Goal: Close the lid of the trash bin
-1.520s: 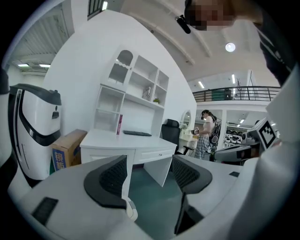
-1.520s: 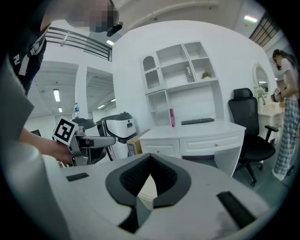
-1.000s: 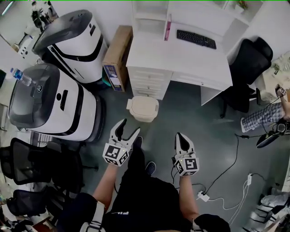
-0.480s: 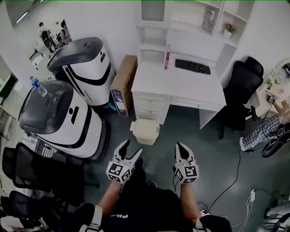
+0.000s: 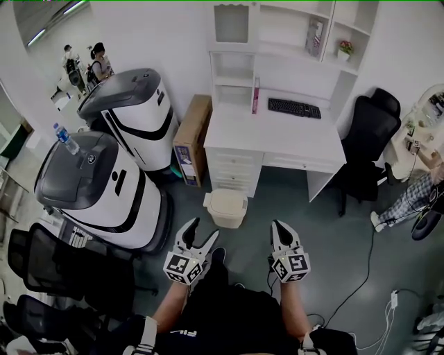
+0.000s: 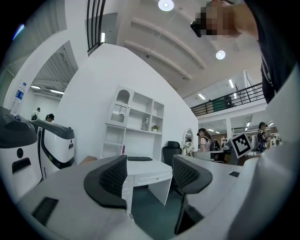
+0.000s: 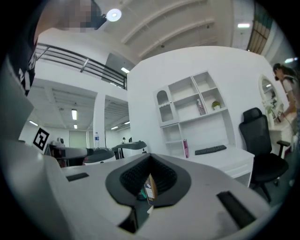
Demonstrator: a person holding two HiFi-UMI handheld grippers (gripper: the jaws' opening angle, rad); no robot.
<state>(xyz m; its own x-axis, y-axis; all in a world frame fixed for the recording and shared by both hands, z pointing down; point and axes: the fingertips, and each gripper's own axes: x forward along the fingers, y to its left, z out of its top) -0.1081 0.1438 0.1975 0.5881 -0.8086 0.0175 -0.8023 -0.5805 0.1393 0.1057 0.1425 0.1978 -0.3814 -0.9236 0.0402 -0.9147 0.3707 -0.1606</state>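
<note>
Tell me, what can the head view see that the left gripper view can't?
Only the head view shows the beige trash bin on the floor by the desk, its lid seemingly down. Only the left gripper view shows ceiling lights and an upstairs railing. Both show the white desk, keyboard, black chair and the open left gripper.

Office workspace inside a large hall. A white desk (image 5: 277, 139) carries a keyboard (image 5: 294, 108) below a white shelf unit (image 5: 277, 35), with a black swivel chair (image 5: 368, 132) beside it and a small trash bin (image 5: 227, 208) on the grey floor before its drawers. Two large white-and-grey machines (image 5: 104, 184), a cardboard box (image 5: 192, 139), a railed upper gallery (image 6: 228, 101) and round ceiling lamps (image 6: 165, 5) mark a place of work.
</note>
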